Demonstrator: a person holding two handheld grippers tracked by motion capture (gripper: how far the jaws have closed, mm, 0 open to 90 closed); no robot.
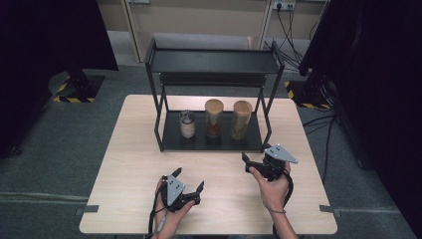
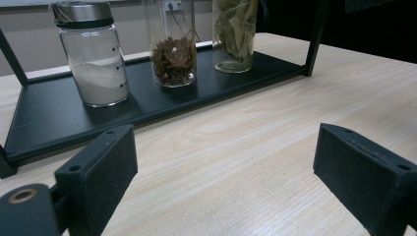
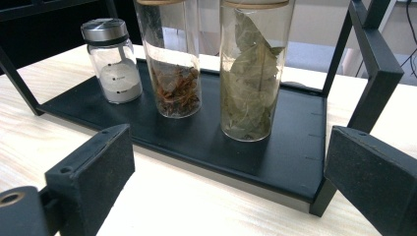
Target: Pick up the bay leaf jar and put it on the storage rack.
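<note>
Near the centre of the high view, three jars stand in a row on the bottom shelf of a black rack, each with its long axis vertical and its lid pointing up. At left is one short shaker jar of white powder with a metal cap; in the middle, one tall jar of brown spice; at right, one tall jar of pale dried leaves (both have tan lids). Lower in the frame, over the wooden table, the left gripper and the right gripper each have their jaws apart, holding nothing, with the right one closer to the rack.
</note>
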